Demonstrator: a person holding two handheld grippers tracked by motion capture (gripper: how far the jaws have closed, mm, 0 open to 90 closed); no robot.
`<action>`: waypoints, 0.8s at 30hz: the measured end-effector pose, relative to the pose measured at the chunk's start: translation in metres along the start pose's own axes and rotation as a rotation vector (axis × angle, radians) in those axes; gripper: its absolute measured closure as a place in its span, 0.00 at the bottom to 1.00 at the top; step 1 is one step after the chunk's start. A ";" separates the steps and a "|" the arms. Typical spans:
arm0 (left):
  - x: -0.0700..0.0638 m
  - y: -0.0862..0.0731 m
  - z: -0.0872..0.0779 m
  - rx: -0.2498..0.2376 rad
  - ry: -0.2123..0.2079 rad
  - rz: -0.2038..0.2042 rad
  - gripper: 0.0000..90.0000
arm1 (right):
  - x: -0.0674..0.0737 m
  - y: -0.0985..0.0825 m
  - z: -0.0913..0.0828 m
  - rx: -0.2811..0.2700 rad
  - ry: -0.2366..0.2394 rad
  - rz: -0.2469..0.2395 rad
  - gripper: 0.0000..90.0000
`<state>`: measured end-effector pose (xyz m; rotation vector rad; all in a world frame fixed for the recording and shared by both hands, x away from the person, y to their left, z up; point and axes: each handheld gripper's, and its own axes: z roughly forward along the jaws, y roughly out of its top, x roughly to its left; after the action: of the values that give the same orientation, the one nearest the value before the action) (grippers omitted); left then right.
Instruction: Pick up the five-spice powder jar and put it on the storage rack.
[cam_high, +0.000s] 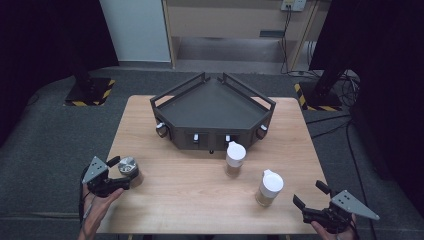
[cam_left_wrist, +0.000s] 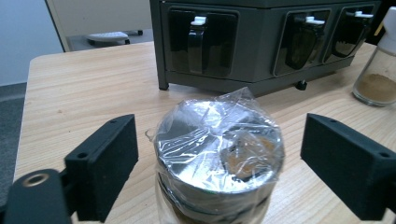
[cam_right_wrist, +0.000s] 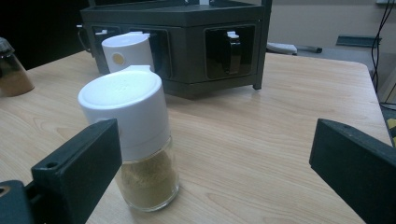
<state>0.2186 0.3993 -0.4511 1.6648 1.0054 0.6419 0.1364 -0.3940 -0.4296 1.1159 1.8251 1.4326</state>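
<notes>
Spice jars are the objects in hand: one with a silver lid (cam_high: 128, 166) wrapped in clear film, and two with white caps. All places are given from the dark grey rack (cam_high: 214, 112) standing at the far middle of the wooden table (cam_high: 200, 195). The silver-lidded jar stands well to the near left of the rack, between the spread jaws of the left gripper (cam_high: 116, 172); in the left gripper view neither black pad is seen touching the jar (cam_left_wrist: 218, 154), a gap being left on each side. One white-capped jar (cam_high: 235, 159) stands just in front of the rack's near face, and the other white-capped jar (cam_high: 269, 187) stands nearer the person and to the right. The right gripper (cam_high: 311, 196) is held wide open, further right of that second jar, nothing being pinched.

Risk is judged to lie in the film: it is crumpled and loose over the lid, so a closing pad could catch or slide on it and the jar could be tipped. A grip taken high on the lid rather than on the glass could also let the jar slip.
</notes>
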 end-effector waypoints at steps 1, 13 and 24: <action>0.000 -0.001 0.001 -0.001 0.002 0.004 0.14 | 0.000 0.000 0.000 -0.001 0.000 -0.001 0.03; 0.003 -0.013 0.005 -0.042 -0.004 0.021 0.37 | 0.000 0.000 0.000 -0.001 -0.001 -0.001 0.03; 0.005 -0.005 0.006 -0.038 -0.041 0.021 0.37 | 0.000 0.000 0.000 -0.003 0.000 -0.001 0.03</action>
<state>0.2244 0.4009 -0.4585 1.6509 0.9418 0.6348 0.1364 -0.3939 -0.4299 1.1136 1.8223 1.4341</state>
